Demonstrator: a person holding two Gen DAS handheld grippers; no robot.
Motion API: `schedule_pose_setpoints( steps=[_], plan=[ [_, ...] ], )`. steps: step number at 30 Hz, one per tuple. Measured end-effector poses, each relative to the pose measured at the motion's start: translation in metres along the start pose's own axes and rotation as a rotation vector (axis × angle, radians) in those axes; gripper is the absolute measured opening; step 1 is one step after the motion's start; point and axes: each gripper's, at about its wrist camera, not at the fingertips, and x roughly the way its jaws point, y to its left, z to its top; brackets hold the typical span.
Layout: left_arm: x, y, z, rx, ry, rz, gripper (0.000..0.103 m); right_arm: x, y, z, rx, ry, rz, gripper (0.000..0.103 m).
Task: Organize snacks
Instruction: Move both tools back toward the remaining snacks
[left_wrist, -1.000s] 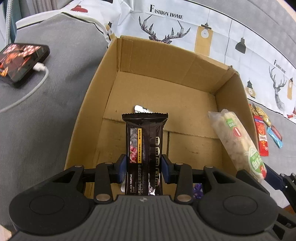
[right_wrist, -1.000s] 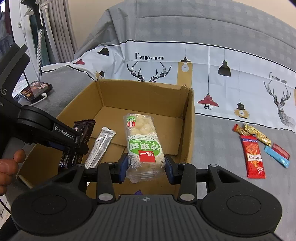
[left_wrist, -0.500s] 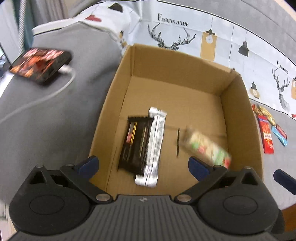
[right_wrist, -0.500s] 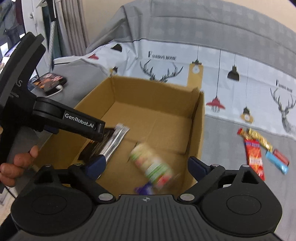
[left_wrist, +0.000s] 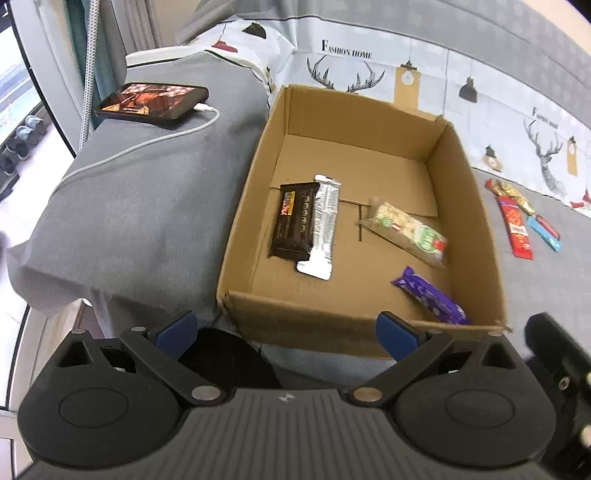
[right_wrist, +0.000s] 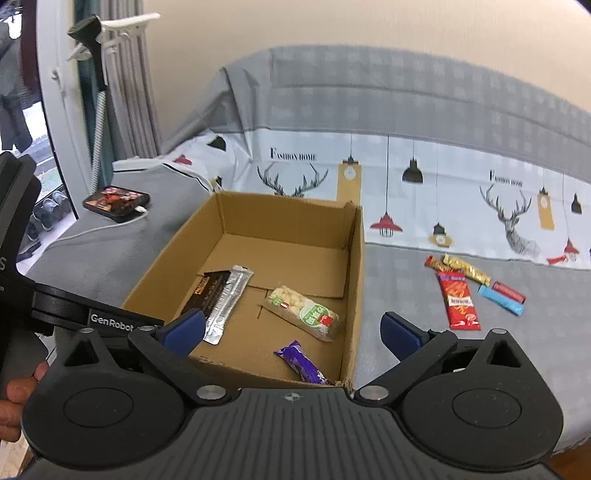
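Note:
An open cardboard box (left_wrist: 369, 155) (right_wrist: 354, 258) sits on the grey sofa. Inside lie a black chocolate bar (left_wrist: 293, 221) (right_wrist: 207, 290), a silver packet (left_wrist: 323, 225) (right_wrist: 231, 301), a clear green-labelled snack pack (left_wrist: 410, 230) (right_wrist: 306, 312) and a purple bar (left_wrist: 432, 297) (right_wrist: 301, 363). My left gripper (left_wrist: 286, 328) is open and empty, just in front of the box's near wall. My right gripper (right_wrist: 293, 328) is open and empty, above the box's near right corner. Several loose snacks, including a red packet (left_wrist: 515, 230) (right_wrist: 458, 299), lie on the sofa to the right.
A phone (left_wrist: 151, 103) (right_wrist: 116, 199) on a white charging cable (left_wrist: 147, 146) lies on the grey cushion left of the box. The sofa back with its printed cover (right_wrist: 406, 177) rises behind. The sofa's edge drops to the floor at the left.
Both grippers opened and dropped their snacks into the box: the black bar on the left, the green-labelled pack on the right. Both grippers then pulled back and up from the box.

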Motion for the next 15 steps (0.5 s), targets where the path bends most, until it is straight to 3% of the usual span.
schedule_pose_setpoints(
  steps=[7, 15],
  plan=[
    [-0.033, -0.007, -0.019, 0.024, -0.072, 0.012, 0.103, -0.031, 0.005, -0.009, -0.032, -0.045, 0.019, 0.102],
    [-0.048, -0.014, -0.033, 0.068, -0.102, 0.013, 0.103, -0.048, 0.004, -0.014, -0.018, -0.076, 0.023, 0.102]
  ],
)
